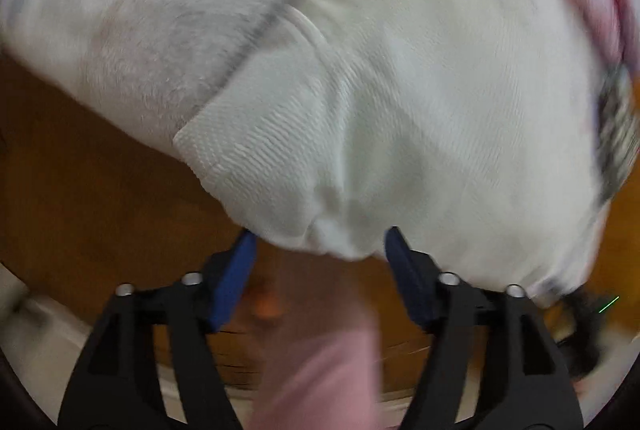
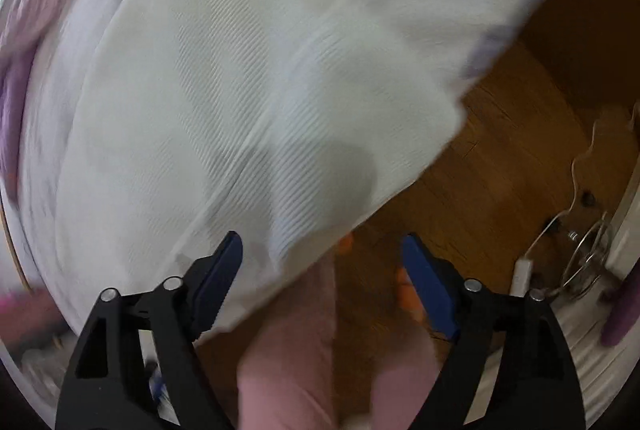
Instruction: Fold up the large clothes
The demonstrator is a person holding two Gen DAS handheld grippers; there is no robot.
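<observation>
A large white ribbed garment (image 1: 360, 110) fills most of the left wrist view, with a folded corner (image 1: 200, 150) lying over a wooden floor (image 1: 80, 210). My left gripper (image 1: 322, 232) is open and points steeply down. The garment's lower edge lies just beyond its blue fingertips (image 1: 244, 250), with nothing pinched. In the right wrist view the same white garment (image 2: 220, 90), with faint purple print, slopes down to the left. My right gripper (image 2: 322, 237) is open. The cloth's edge runs past its left finger (image 2: 224, 270), and its right finger (image 2: 424, 278) stands over bare floor.
A person's pink trouser legs (image 2: 288, 350) stand on the floor below both grippers, also visible as a pink leg (image 1: 320, 370). A pink-purple patterned cloth (image 2: 24, 50) lies at the left. A white power strip (image 2: 522, 276), cables and a wire hanger (image 2: 588, 254) lie at the right.
</observation>
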